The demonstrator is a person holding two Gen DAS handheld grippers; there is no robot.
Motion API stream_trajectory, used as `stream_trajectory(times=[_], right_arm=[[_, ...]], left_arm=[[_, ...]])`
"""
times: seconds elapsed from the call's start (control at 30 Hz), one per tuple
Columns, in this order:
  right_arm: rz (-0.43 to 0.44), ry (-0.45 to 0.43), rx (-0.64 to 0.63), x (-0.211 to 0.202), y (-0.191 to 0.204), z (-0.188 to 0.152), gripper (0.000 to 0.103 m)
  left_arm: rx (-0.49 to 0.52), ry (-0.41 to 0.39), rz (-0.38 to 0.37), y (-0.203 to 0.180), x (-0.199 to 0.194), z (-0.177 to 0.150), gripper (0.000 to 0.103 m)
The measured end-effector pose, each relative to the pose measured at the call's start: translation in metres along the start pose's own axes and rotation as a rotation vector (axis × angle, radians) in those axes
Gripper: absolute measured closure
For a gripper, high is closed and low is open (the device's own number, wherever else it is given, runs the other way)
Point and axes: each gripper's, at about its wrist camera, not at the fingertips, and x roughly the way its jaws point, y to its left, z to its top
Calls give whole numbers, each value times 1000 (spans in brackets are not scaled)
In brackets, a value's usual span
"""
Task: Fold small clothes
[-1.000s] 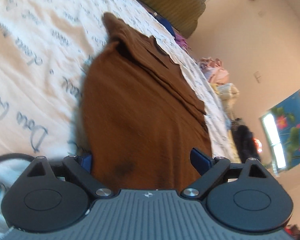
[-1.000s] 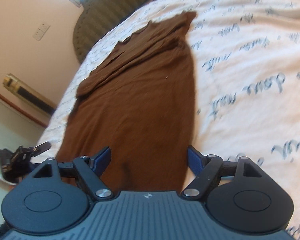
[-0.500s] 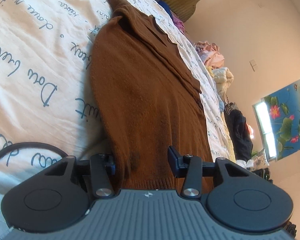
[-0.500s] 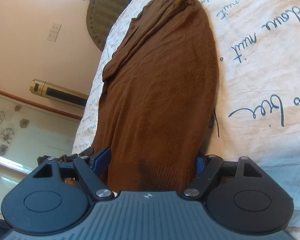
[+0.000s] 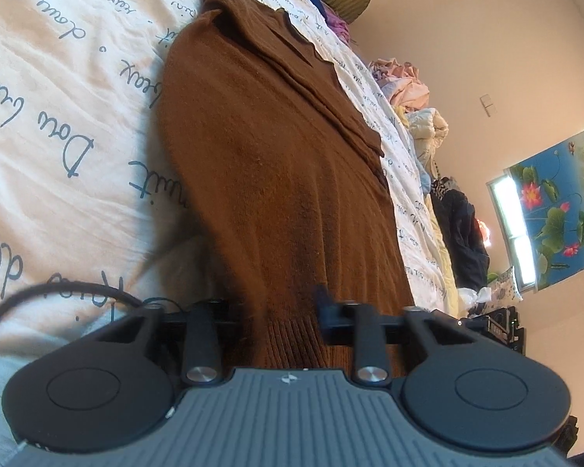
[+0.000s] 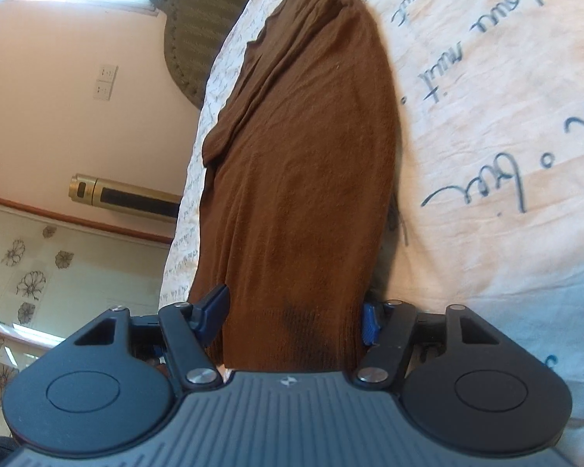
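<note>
A brown knitted garment (image 5: 284,163) lies lengthwise on the white bed sheet (image 5: 58,116) printed with script. Its ribbed hem is nearest to me. My left gripper (image 5: 278,311) has its jaws closing, and the hem is bunched and pinched between the pads. In the right wrist view the same garment (image 6: 303,155) runs away from me over the sheet (image 6: 486,116). My right gripper (image 6: 292,319) is closing too. The hem lies flat across the wide gap between its blue pads, not squeezed.
A pile of pale clothes (image 5: 405,78) and dark clothes (image 5: 463,225) lie along the bed's far side. An olive headboard (image 6: 202,19) stands at the bed's end. A black cable (image 5: 58,292) loops by the left gripper. A gold cylinder (image 6: 124,194) stands at the wall.
Both grippers have come down low onto the hem. The left jaws have narrowed from wide apart to pinching the hem. The right jaws have narrowed a little and the view has rolled.
</note>
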Motion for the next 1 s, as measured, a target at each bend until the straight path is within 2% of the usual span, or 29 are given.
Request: stream_trajectory(times=[0.03,0.17,0.23,0.27,0.3,0.4,0.43,0.53,0.6,0.67,0.77,0.87,0.93,1.0], right_arm=[[-1,6,-3,2,1,0,43],[-12,37,4,12,-3,-3,61],[-33,53,-1,16,-5,-5,91],[-42,57,-9,17,-5,-6,98],[-38,52,-26,16,-3,-7,98],[2,37,-86,5,13,-5,99],[-12,30,-111,-1,21,-4,99],[-140,55,-182,-14,26,-1,99],[-219,88,-157,-14,8,-2,99],[-175,77,-106,-13,-5,-3,99],[-153,59,-90,-13,-4,-6,97],[-173,85,-85,-22,-1,-3,94],[-209,32,-130,-43,9,5,91],[-237,-47,-171,-62,17,17,87]], left_arm=[[-2,5,6,1,1,0,88],[-24,32,2,5,3,-3,88],[-27,30,1,5,3,-5,88],[-28,24,6,5,2,-5,90],[-26,15,18,4,1,-5,100],[2,-28,29,-4,-10,-5,100],[24,-41,34,-9,-16,-5,100],[83,-60,81,-16,-30,-9,100],[73,-22,138,-3,-26,-14,100],[48,-8,151,8,-22,-18,98],[56,-23,153,5,-26,-18,98],[94,-23,160,1,-37,-14,98],[114,-47,152,-3,-54,-8,98],[133,-117,173,-10,-75,3,97]])
